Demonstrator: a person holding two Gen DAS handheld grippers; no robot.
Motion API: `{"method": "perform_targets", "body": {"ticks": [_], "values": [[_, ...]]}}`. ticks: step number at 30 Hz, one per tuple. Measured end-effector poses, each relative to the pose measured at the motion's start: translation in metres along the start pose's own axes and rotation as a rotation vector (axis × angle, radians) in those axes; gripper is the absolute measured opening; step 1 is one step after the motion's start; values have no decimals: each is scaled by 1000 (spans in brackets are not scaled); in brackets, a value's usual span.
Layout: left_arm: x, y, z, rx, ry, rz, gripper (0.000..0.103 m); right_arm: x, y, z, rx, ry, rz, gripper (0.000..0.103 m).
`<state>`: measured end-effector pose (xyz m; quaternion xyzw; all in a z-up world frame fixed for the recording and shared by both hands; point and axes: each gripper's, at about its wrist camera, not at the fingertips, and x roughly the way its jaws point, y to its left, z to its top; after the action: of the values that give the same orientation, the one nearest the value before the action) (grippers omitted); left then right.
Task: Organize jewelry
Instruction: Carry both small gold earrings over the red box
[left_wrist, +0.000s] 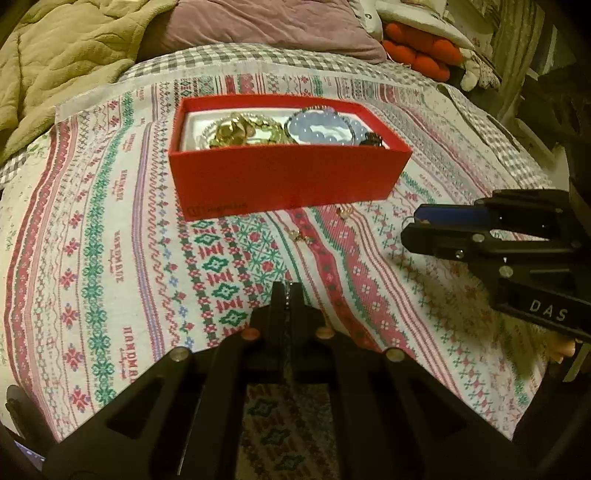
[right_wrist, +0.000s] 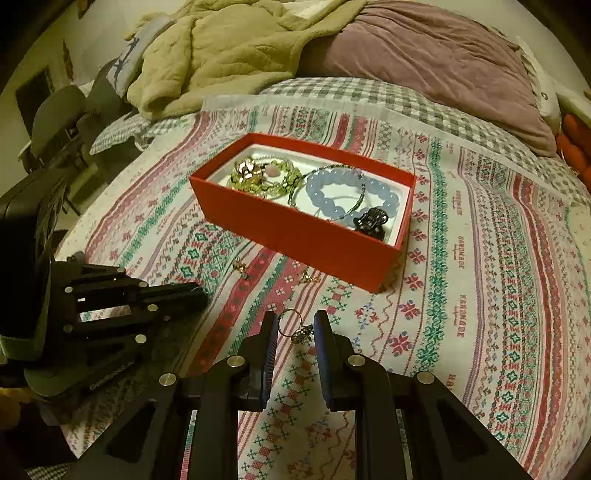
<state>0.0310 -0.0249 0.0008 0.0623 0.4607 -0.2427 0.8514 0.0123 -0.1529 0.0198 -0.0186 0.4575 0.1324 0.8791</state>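
Observation:
A red box (left_wrist: 288, 177) (right_wrist: 295, 229) sits on the patterned cloth and holds a green-gold bracelet (right_wrist: 264, 177), a blue bead bracelet (right_wrist: 351, 195) and a dark claw clip (right_wrist: 371, 219). Two small gold earrings (right_wrist: 242, 268) (right_wrist: 308, 277) lie on the cloth before the box; they also show in the left wrist view (left_wrist: 301, 235) (left_wrist: 344, 212). A ring with a charm (right_wrist: 295, 326) lies between the fingers of my right gripper (right_wrist: 295, 325), which is open around it. My left gripper (left_wrist: 287, 295) is shut with nothing seen in it, low over the cloth.
A patterned cloth (left_wrist: 110, 258) covers a checked bed. An olive blanket (right_wrist: 221, 51) and a mauve pillow (right_wrist: 424, 55) lie behind the box. Red plush items (left_wrist: 417, 51) sit at the far right. A chair (right_wrist: 59, 118) stands off the bed's left.

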Motion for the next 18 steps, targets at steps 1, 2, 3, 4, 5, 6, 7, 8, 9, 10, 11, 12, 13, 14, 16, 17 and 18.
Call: {"method": "perform_targets", "body": {"ticks": [1,2,3,4,5,6,7,8,9,10,11,12,13,14,16,17,18], "values": [[-2,1,2,-4,-2,0,3,-2,-1,1,4,-4,2,20],[-5,1,4,-10,-6,1,3,-4,-2,2,7,-7,3,20],[-6,2,5,-14,-7,1,3,-6,-3,4,13,-13,5,20],[-9,2,7,-20,-8,1,3,-8,-5,5,18,-16,8,20],[-12,3,10,-24,-9,3,3,-10,-7,7,26,-22,13,20],[-13,4,12,-28,-11,3,3,-13,-9,10,36,-28,19,20],[-16,4,14,-33,-14,2,3,-15,-12,12,46,-35,25,20],[-18,5,16,-39,-19,1,3,-18,-14,14,55,-43,28,20],[-22,5,19,-44,-26,0,3,-20,-15,17,62,-51,29,20],[-25,5,22,-49,-33,-2,3,-23,-17,20,69,-61,29,20],[-28,6,24,-52,-39,-2,3,-25,-19,24,76,-70,29,20],[-29,6,26,-55,-43,-2,3,-26,-21,26,82,-77,31,20],[-31,6,29,-60,-49,-3,3,-27,-24,30,91,-83,33,20],[-34,7,32,-67,-56,-2,3,-28,-26,33,99,-87,34,20],[-36,8,36,-77,-63,-3,3,-27,-31,39,122,-93,34,20],[-38,8,39,-88,-69,-4,3,-26,-34,43,133,-94,38,20],[-39,9,41,-95,-73,-5,3,-26,-36,45,142,-95,42,20]]}}
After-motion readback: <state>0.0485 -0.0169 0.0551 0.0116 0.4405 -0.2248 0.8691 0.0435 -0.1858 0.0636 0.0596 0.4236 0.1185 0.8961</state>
